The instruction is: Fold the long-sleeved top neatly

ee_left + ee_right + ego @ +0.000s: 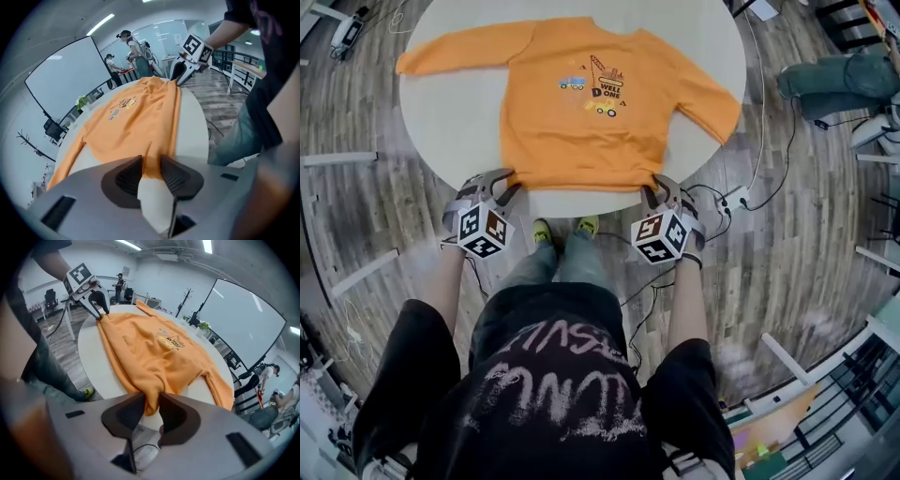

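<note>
Room round the top, feet crowding

The round white table (pixel 441 127) shows bare surface either side of the orange long-sleeved top (pixel 581 122). At the near edge my left fingers (pixel 127 177) and right fingers (pixel 123 414) have my legs (pixel 553 267), yellow-green shoes (pixel 542 231) and a white floor power strip (pixel 735 199) close by.

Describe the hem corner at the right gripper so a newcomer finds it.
A round white table carries one orange top, print up. Its ribbed hem runs along the edge nearest the person. The corner at the right gripper is bunched up between the jaws; the other corner lies flat.
</note>
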